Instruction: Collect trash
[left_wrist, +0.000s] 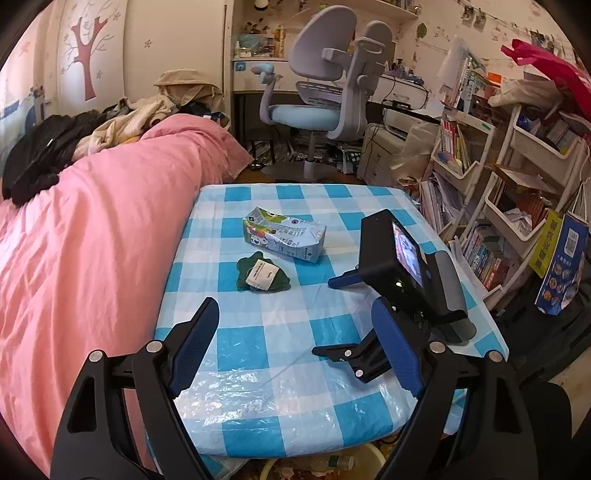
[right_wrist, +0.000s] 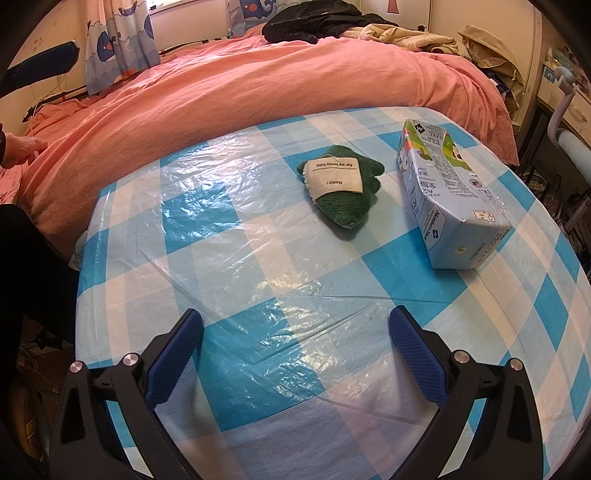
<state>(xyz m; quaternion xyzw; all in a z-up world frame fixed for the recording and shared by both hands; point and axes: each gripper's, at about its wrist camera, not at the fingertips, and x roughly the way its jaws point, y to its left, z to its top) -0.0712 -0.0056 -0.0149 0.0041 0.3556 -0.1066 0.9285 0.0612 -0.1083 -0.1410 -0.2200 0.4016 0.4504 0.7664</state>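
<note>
Your right gripper (right_wrist: 295, 354) hangs over the near part of the checked tablecloth (right_wrist: 229, 280), fingers spread wide with nothing between them, and the milk carton (right_wrist: 448, 195) lies ahead and off to the right of them, on its side. Its long axis runs away from you, tilted a little left at the far end, so you would close across the narrow width. The left gripper (left_wrist: 299, 354) is open and empty too, and sits farther from the carton (left_wrist: 284, 238); by my reading the right hand is the nearer one. Just left of the carton, not touching it, lies a green plush toy (right_wrist: 341, 190) with a paper band reading "For my lovely baby". The carton's end panel seems to read "Member's Mark"; the rest is too small to read.
</note>
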